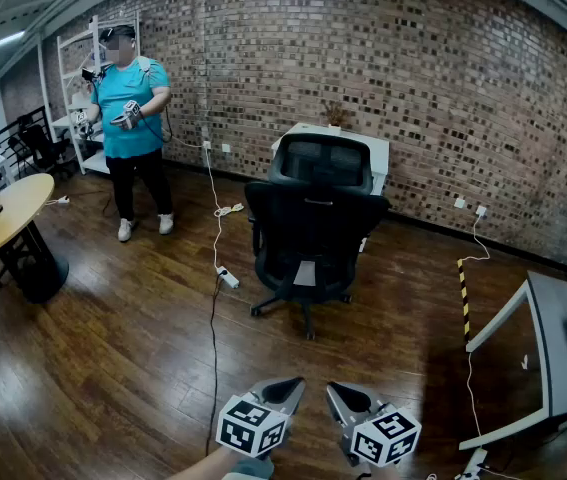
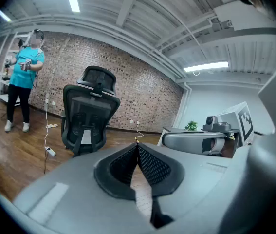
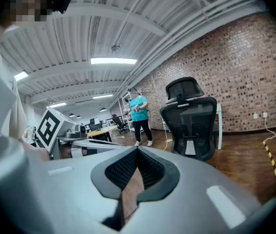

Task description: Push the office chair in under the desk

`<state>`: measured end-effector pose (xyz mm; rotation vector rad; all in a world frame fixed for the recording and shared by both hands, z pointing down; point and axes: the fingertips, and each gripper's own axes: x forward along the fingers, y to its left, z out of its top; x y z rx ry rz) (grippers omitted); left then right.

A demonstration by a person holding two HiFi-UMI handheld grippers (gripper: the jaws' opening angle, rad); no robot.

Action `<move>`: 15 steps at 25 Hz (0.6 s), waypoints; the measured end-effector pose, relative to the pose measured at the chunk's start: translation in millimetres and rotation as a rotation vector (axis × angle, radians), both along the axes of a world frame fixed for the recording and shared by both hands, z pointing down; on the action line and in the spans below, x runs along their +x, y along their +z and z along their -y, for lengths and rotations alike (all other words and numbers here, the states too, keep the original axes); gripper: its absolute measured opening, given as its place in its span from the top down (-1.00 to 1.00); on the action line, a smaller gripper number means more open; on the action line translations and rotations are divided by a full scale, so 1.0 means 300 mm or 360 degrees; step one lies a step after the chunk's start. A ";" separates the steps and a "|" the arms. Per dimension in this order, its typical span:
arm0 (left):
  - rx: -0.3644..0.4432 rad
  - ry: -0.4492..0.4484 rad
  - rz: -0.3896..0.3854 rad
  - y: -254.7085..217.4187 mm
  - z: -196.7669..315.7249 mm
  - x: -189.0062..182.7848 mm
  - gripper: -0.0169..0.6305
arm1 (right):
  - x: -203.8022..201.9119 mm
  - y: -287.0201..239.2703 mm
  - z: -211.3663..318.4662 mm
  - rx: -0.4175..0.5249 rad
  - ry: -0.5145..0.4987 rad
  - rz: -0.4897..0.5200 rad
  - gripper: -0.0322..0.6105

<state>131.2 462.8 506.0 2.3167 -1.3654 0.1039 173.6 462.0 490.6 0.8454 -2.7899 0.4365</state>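
A black mesh office chair (image 1: 310,230) with a headrest stands on the wood floor, its back turned to me, a little out from a small white desk (image 1: 335,148) set against the brick wall. The chair (image 2: 86,112) also shows in the left gripper view, and the chair (image 3: 191,118) in the right gripper view. My left gripper (image 1: 295,385) and right gripper (image 1: 334,391) hang side by side low in the head view, well short of the chair. Both are shut and hold nothing.
A person in a teal shirt (image 1: 131,128) stands at the back left. A round wooden table (image 1: 3,216) sits at the left edge. A power cable with a strip (image 1: 227,277) runs across the floor left of the chair. A grey desk (image 1: 553,348) stands at the right.
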 end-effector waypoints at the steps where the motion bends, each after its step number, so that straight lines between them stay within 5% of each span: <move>1: 0.0013 0.0004 -0.0008 -0.005 0.035 -0.014 0.91 | -0.014 0.000 0.035 0.0005 -0.0001 -0.0014 0.90; 15: 0.0137 0.0069 -0.0061 -0.130 0.573 -0.330 0.86 | -0.261 -0.087 0.560 0.0115 0.0044 -0.0105 0.90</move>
